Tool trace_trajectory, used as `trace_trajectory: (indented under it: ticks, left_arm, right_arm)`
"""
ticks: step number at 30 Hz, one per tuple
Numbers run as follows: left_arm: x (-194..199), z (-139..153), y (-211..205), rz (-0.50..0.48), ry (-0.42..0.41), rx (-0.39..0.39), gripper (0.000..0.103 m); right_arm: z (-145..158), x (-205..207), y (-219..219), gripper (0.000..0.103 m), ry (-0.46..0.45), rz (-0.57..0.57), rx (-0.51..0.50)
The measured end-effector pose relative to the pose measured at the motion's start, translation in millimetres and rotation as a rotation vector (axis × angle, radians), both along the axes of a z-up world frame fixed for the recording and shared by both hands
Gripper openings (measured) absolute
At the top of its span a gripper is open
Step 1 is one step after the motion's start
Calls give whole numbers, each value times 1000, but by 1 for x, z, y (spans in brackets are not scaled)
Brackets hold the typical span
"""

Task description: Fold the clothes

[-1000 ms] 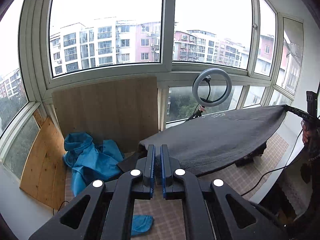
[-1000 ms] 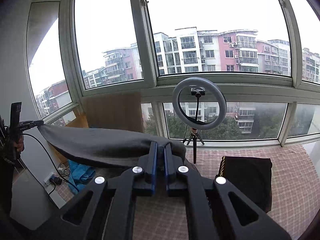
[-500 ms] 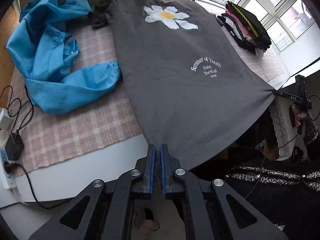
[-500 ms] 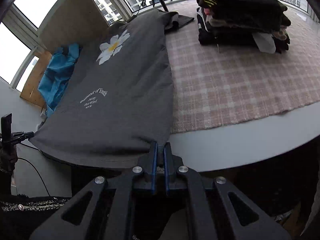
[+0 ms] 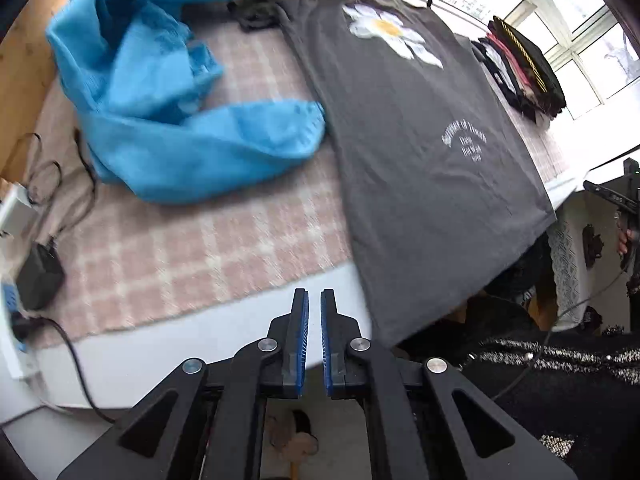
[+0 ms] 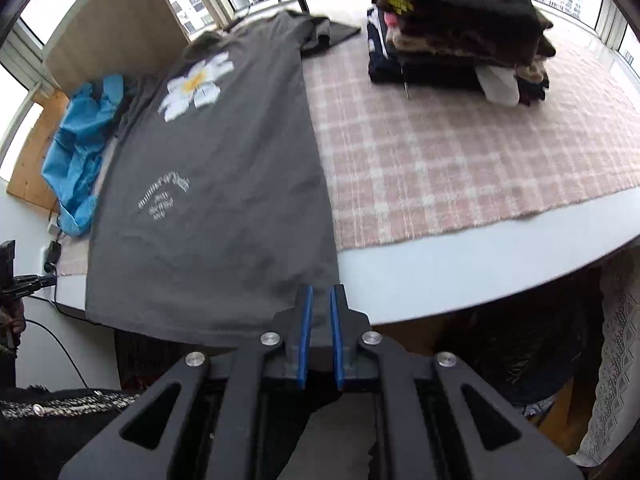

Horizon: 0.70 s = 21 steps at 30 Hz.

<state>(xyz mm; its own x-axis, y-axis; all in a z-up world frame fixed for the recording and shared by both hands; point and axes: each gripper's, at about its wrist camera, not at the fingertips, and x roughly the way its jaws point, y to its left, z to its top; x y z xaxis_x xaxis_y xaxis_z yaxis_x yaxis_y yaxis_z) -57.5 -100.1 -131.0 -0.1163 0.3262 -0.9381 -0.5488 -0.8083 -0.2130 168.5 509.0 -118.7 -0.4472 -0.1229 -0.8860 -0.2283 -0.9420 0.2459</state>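
The grey daisy-print T-shirt (image 6: 224, 184) lies spread flat on the checked cloth (image 6: 460, 160), hem overhanging the table edge. The left gripper (image 5: 313, 300) has let go, empty; the right gripper (image 6: 319, 296) is opening over the hem. Laying-out looks finished; next likely comes regrasping a side to fold.

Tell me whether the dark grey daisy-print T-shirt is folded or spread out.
Spread out. The dark grey daisy-print T-shirt lies flat at full length, print up, hem hanging over the white table edge.
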Motion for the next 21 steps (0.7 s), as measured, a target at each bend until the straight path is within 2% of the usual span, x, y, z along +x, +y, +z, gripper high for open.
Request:
trace_trajectory:
  ticks: [2, 5, 6, 8, 9, 12, 14, 17, 21]
  left_arm:
    - [-41, 32, 2, 21, 98, 20, 6]
    - [-99, 65, 22, 31, 232, 36, 16]
    - [-117, 68, 31, 36, 258, 28, 19]
    - [-151, 69, 49, 53, 322, -15, 17]
    - [-165, 66, 58, 61, 340, -25, 17]
    - [-201, 45, 81, 105, 296, 27, 18]
    - [-217, 26, 96, 120, 255, 22, 18]
    - [-238, -1, 115, 137, 228, -17, 18]
    - [-273, -38, 130, 162, 193, -61, 24]
  right_arm:
    - [55, -29, 0, 10, 137, 4, 22]
    - [125, -85, -6, 15, 292, 57, 70]
    - [144, -107, -12, 17, 331, 88, 107]
    - [171, -153, -32, 29, 388, 178, 184]
    - [179, -175, -43, 29, 408, 224, 215]
    - [182, -238, -74, 29, 443, 348, 258]
    - [170, -275, -95, 29, 454, 427, 252]
    - [134, -327, -125, 29, 431, 526, 216]
    - [76, -387, -169, 29, 369, 634, 196]
